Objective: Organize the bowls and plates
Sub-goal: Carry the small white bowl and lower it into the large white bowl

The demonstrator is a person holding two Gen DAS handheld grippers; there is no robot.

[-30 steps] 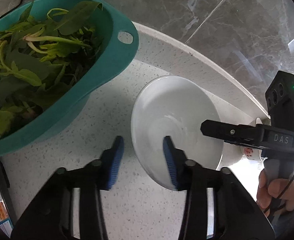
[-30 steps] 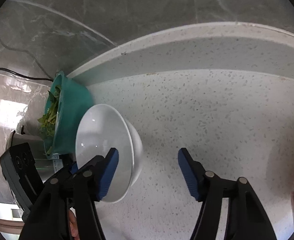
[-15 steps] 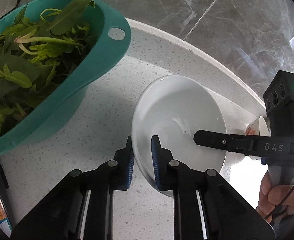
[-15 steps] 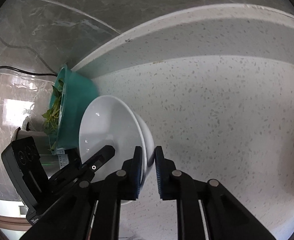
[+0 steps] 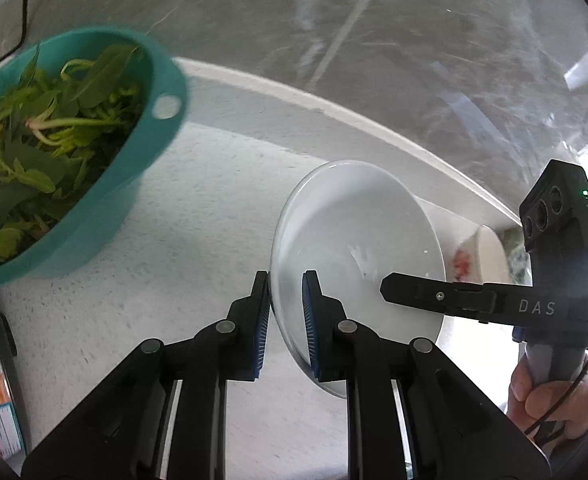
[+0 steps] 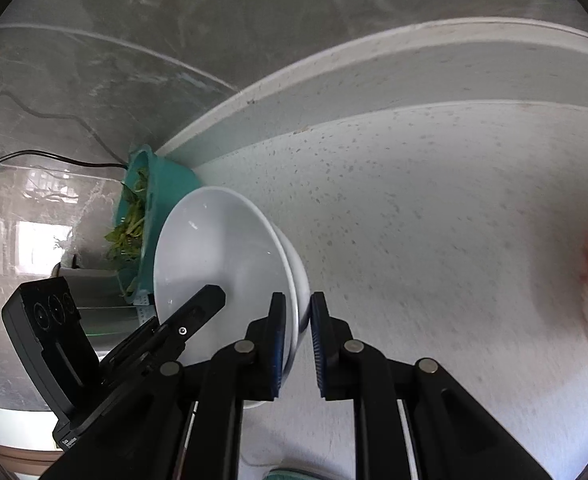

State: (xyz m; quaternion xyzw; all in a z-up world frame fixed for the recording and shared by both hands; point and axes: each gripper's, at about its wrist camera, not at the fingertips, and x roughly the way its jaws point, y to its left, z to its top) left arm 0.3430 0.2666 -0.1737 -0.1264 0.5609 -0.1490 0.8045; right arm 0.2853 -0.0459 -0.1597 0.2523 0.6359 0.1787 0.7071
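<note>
A white bowl (image 5: 353, 236) is held above the speckled counter, tilted. My left gripper (image 5: 286, 300) is shut on its near-left rim. My right gripper (image 6: 295, 326) is shut on the opposite rim; the bowl shows in the right wrist view (image 6: 222, 248) as well. The right gripper's finger (image 5: 433, 294) reaches over the bowl in the left wrist view, and the left gripper's finger (image 6: 198, 312) shows inside the bowl in the right wrist view.
A teal basin (image 5: 134, 160) full of green leaves stands at the left on the counter (image 5: 198, 248); it also shows in the right wrist view (image 6: 162, 184). A white dish with red marks (image 5: 481, 252) lies beyond the bowl, near the raised back ledge (image 6: 373, 76). A cable (image 6: 54, 160) runs along the wall.
Both grippers closed on the bowl's rim from opposite sides, then lifted it and carried it away from the teal basin.
</note>
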